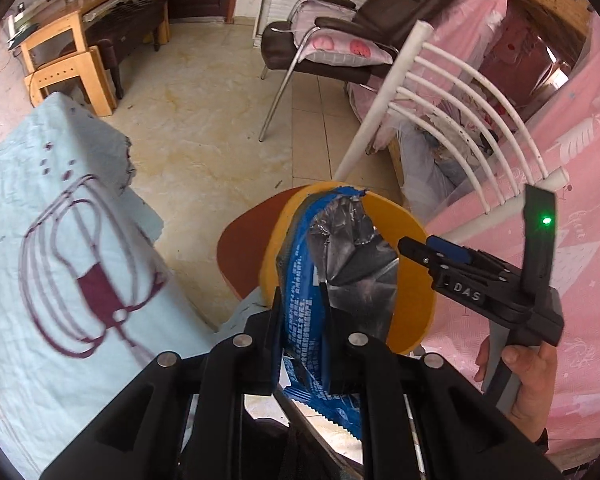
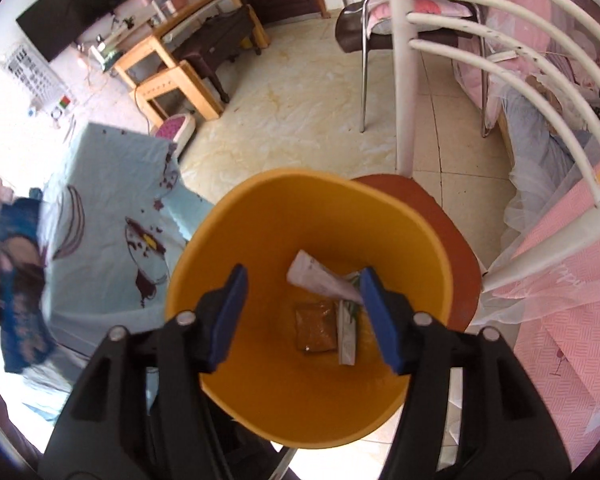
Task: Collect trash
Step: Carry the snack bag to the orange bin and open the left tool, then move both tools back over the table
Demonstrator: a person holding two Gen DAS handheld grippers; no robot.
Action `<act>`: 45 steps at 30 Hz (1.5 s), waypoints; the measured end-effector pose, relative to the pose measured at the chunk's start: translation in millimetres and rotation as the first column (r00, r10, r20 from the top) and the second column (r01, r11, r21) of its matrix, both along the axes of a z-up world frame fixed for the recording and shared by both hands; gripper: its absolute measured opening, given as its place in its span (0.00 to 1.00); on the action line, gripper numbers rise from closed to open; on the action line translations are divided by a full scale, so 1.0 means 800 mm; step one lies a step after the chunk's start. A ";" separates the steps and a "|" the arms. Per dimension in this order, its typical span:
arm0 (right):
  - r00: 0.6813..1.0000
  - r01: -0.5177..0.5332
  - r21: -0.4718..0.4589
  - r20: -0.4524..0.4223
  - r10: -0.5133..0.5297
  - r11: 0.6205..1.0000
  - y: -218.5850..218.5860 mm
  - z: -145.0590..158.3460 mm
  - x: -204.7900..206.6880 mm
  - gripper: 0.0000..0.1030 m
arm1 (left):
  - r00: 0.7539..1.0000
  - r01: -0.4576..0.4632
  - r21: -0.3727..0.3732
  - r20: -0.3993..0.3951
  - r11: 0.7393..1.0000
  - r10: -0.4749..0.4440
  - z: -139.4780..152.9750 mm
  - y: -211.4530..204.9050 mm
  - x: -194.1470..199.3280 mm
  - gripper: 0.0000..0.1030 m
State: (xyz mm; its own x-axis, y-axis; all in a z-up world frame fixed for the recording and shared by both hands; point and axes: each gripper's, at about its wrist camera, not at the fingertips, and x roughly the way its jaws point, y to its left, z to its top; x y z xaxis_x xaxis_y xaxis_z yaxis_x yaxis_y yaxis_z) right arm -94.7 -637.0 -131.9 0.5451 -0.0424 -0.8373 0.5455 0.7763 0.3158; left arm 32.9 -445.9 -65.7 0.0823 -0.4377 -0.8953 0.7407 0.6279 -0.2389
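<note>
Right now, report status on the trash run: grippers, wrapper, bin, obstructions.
Left gripper shut on blue wrapper, near the orange bin. Right gripper open above the bin, empty. Several scraps already inside. Nothing blocking.

A torn blue foil wrapper (image 1: 320,280) hangs near the orange bin (image 2: 260,380) holding three scraps.

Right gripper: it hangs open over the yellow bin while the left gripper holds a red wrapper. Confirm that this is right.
One detail is wrong: the wrapper in the left gripper is blue with a silver lining, not red, as the left wrist view shows. The rest stands: the right gripper hangs open over the yellow bin, with nothing between its pads.
</note>
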 end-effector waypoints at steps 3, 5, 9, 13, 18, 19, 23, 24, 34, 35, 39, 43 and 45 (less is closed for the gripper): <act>0.999 0.021 0.004 0.027 -0.021 1.000 -0.010 0.008 -0.011 0.62 | 1.000 0.027 0.026 -0.015 0.999 -0.027 -0.019 -0.031 -0.006 0.11; 0.998 0.039 0.006 0.041 -0.039 0.999 -0.017 0.012 -0.017 0.62 | 0.999 0.050 0.042 -0.021 0.998 -0.049 -0.029 -0.050 -0.011 0.19; 0.996 0.069 0.007 0.055 -0.069 0.998 -0.027 0.018 -0.027 0.62 | 0.997 0.078 0.053 -0.001 0.996 -0.078 -0.046 -0.080 -0.020 0.77; 0.996 0.062 0.006 0.061 -0.062 0.998 -0.029 0.020 -0.027 0.62 | 0.997 0.066 0.073 0.045 0.995 -0.070 -0.046 -0.085 -0.026 0.78; 0.998 0.017 -0.013 0.058 -0.017 1.000 -0.014 0.021 -0.014 0.62 | 0.995 0.016 0.074 0.097 0.997 -0.024 -0.034 -0.064 -0.019 0.78; 0.998 0.005 -0.016 0.060 -0.004 1.000 -0.010 0.022 -0.011 0.62 | 0.994 0.002 0.073 0.112 0.997 -0.010 -0.030 -0.055 -0.017 0.78; 0.996 -0.040 -0.013 0.075 0.041 0.999 0.010 0.026 0.001 0.75 | 0.985 -0.067 0.061 0.164 0.996 0.056 -0.014 -0.008 -0.007 0.78; 0.995 -0.054 -0.015 0.082 0.055 0.998 0.017 0.029 0.005 0.79 | 0.982 -0.085 0.055 0.175 0.995 0.074 -0.009 0.005 -0.003 0.78; 0.961 -0.245 -0.049 0.119 0.249 0.968 0.122 0.071 0.087 0.82 | 0.904 -0.344 0.014 0.275 0.939 0.327 0.040 0.168 0.059 0.79; 0.954 -0.266 -0.053 0.127 0.271 0.962 0.134 0.077 0.097 0.82 | 0.893 -0.368 0.009 0.282 0.930 0.351 0.045 0.186 0.064 0.79; 0.918 -0.360 -0.088 0.144 0.369 0.929 0.193 0.101 0.137 0.86 | 0.843 -0.468 -0.012 0.292 0.883 0.451 0.063 0.260 0.088 0.79; 0.873 -0.450 -0.089 0.168 0.459 0.889 0.246 0.121 0.174 0.87 | 0.774 -0.578 -0.022 0.301 0.815 0.557 0.078 0.339 0.112 0.79; 0.848 -0.494 -0.084 0.174 0.501 0.865 0.277 0.130 0.193 0.87 | 0.736 -0.631 -0.021 0.301 0.776 0.606 0.084 0.377 0.126 0.79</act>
State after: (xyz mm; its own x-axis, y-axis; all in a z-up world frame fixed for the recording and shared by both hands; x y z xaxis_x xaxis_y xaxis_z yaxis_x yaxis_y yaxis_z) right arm 59.8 -415.2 -28.1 0.6444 0.2484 -0.7232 0.0180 0.9406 0.3391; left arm 133.5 -144.6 1.2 0.5573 -0.1332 -0.8196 0.2079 0.9780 -0.0176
